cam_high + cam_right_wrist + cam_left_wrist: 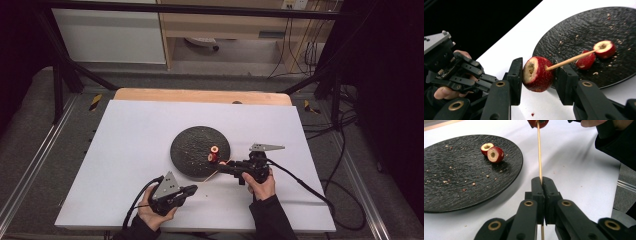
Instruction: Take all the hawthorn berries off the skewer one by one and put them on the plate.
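Your left gripper (541, 182) had its two black jaws pressed together on a thin wooden skewer (539, 152), which ran straight up between them in the left gripper view. In the high view that gripper (194, 189) sat near the front edge of the table, in your left hand (152, 214).

Your right gripper (537, 75) was clamped on a cored red fruit with a pale hollowed top (537, 73), one jaw on each side of it. The skewer (571, 60) entered the side of that fruit and angled away over the plate. In the high view your right gripper (222, 167) lay just beside the plate's right edge, held by your right hand (261, 186).

Beyond it was a round black textured plate (192, 145) near the middle of the white tabletop (130, 150), flecked with crumbs. Two more cored red fruits (492, 152) lay touching each other on the plate, toward its right side.
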Available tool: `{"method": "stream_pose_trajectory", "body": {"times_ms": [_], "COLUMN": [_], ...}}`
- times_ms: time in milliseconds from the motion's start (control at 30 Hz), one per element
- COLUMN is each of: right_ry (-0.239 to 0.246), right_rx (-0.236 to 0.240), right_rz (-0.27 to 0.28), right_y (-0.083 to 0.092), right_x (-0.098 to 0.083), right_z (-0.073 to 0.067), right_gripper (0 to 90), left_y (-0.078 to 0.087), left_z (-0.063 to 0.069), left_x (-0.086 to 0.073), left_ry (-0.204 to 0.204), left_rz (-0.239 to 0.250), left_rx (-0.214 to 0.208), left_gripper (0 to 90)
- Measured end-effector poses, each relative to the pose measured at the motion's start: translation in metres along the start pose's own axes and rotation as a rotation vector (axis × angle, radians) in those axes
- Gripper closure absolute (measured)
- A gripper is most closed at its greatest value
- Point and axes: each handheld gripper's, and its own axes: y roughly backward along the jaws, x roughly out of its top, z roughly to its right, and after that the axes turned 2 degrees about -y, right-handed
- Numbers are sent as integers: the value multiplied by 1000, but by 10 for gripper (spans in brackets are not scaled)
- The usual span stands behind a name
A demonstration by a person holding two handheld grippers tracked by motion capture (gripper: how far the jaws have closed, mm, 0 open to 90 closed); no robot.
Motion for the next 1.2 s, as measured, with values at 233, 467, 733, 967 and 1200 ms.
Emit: {"method": "stream_pose_trajectory", "body": {"times_ms": [233,467,733,967,1200], "right_ry": [-7,-13,-19,-24,-3], "right_rx": [-7,-15,-49,-107,-154], "right_rz": [24,43,81,129,144], "right_y": [10,17,28,47,53], "right_x": [2,4,7,11,15], "right_z": [5,9,13,20,22], "right_gripper": [623,623,625,626,625], "left_y": [1,2,3,6,14], "left_z": [1,1,0,-1,-9], "left_x": [0,-1,-3,-6,-7], "left_ry": [-5,-10,-10,-5,17], "left_rz": [2,2,-6,-10,0], "left_rx": [-3,-9,-14,-16,0], "left_gripper": [882,882,882,882,882]}}
